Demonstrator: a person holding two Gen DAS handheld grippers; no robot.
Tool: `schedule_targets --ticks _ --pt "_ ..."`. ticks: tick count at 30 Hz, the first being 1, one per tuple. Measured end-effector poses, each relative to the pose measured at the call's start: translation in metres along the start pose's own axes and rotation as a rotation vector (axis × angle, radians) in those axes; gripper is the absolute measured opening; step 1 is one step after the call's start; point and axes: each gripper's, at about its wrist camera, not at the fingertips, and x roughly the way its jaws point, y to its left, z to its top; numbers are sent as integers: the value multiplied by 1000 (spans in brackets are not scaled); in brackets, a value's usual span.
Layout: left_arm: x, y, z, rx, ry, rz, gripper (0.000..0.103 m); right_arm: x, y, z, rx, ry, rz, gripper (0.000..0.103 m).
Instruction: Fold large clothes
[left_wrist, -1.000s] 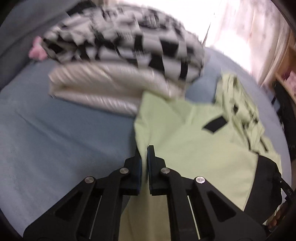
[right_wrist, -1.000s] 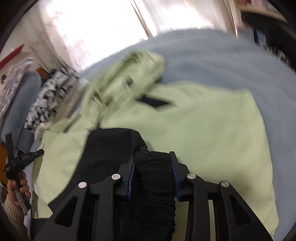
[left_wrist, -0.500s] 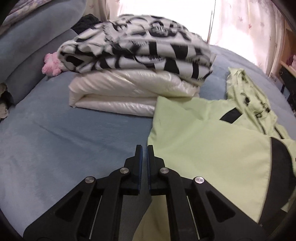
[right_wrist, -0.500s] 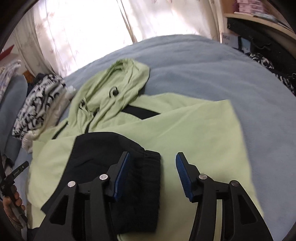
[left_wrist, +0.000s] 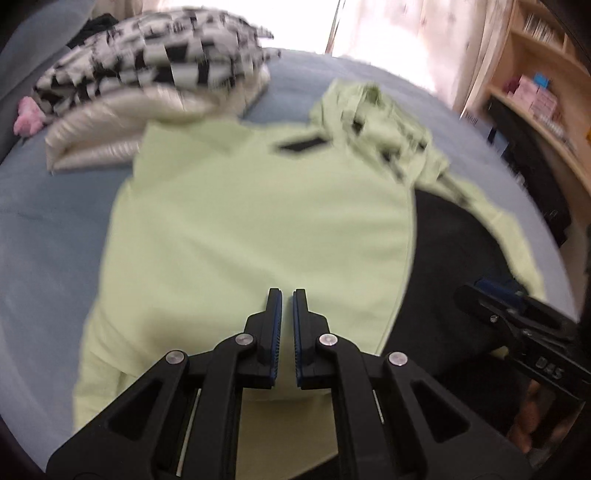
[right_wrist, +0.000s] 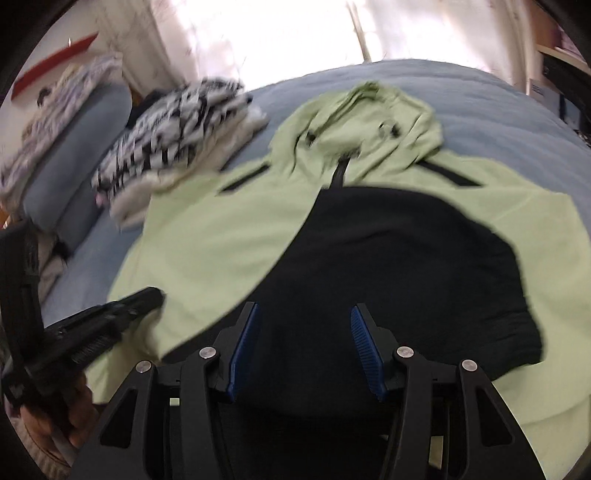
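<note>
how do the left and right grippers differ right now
The left gripper has its blue-padded fingers nearly together, a thin gap between them, empty; the right gripper has its fingers spread wide, also empty. The left hangs over the light green part of the green-and-black hooded jacket; the right hangs over its black panel. Both are black with blue pads.

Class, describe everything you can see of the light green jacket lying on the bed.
The light green jacket lies spread flat on the blue bed cover, hood crumpled at the far end. It looks like thin, smooth fabric with black trim strips near the shoulders and a dark zipper below the hood. A black panel lies across its middle. One upper corner touches the stack of folded clothes. Neither hand-held gripper grips it: the left is nearly closed, the right open.
</note>
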Motion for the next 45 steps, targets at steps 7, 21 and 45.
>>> schedule_targets --ticks 7,21,45 --pt "8 47 -3 -143 -4 -15 2 -19 -79 -12 164 -44 -147 40" --pt "-105 82 -27 -144 -87 92 20 -123 -63 -59 233 -105 -152 54" --pt "-288 51 -129 -75 -213 130 54 -311 7 -182 149 -232 -75 65"
